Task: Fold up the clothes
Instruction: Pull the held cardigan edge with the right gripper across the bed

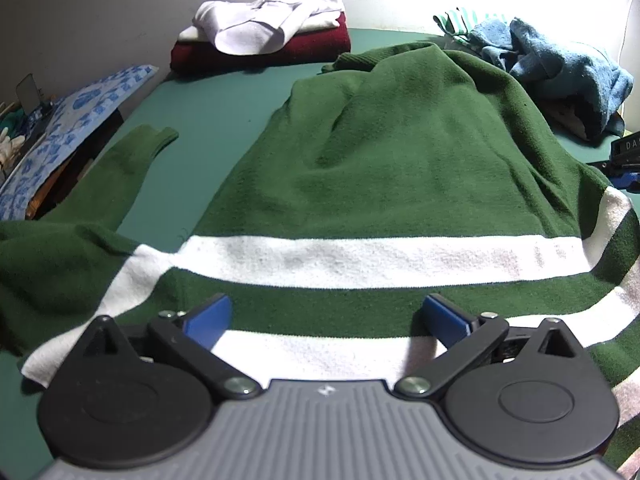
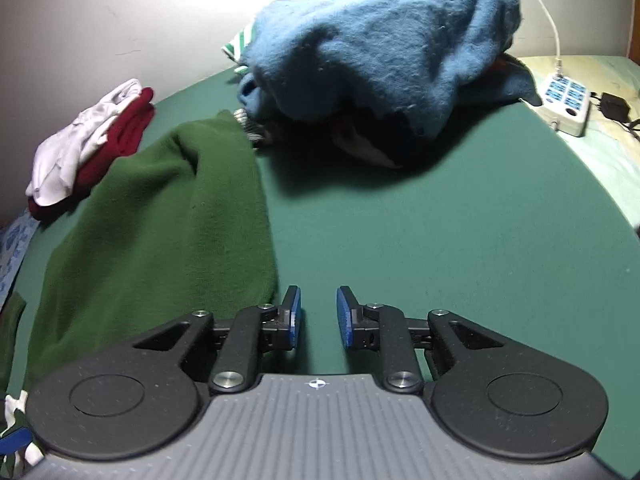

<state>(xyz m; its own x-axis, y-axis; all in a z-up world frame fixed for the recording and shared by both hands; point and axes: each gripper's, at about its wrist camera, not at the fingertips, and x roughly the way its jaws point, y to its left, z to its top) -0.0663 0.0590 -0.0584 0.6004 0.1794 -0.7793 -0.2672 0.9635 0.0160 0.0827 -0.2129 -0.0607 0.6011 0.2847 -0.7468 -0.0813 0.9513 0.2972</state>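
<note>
Blue heap beside green sweater

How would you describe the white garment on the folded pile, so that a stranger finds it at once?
Start at the green table and look to its far edge by the pale wall. There a folded dark red garment lies flat, and the white garment sits on top of it. It is the only white piece, loosely folded, unlike the crumpled blue heap farther along.

Green tabletop carries green sweater with white stripes, spread flat, one sleeve out left. Far left by wall: folded maroon garment under white garment. Far right: rumpled blue sweater heaped on other clothes, possibly striped. White power strip at right edge.
</note>
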